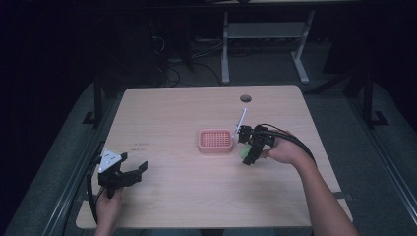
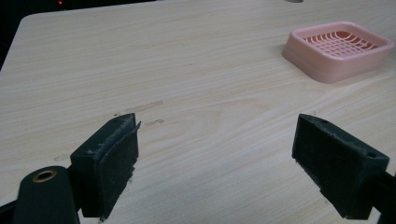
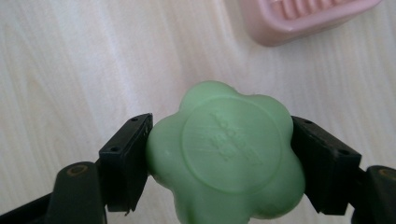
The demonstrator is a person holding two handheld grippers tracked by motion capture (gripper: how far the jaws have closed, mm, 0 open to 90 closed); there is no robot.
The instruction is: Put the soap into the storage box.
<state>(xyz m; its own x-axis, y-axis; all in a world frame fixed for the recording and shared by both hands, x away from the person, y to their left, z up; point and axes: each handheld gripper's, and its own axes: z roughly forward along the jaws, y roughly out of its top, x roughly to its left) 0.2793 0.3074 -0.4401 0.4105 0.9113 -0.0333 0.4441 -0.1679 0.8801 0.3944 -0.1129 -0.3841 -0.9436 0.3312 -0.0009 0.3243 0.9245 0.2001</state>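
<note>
Green soap gripped beside the pink dish

The right hand-held gripper clamps the green soap near the pink soap dish; the smooth, rounded bar could slip. The left hand-held gripper gapes empty near the surface's front-left corner.

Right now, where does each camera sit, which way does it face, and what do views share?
High view: above the person's side, looking forward and down on the wooden table; both forearms show.
Left gripper view: rides the left gripper, facing the pink slatted plastic soap dish; jaws open.
Right gripper view: rides the right gripper, jaws clamping the green flower-shaped soap.
All share the dish.
</note>
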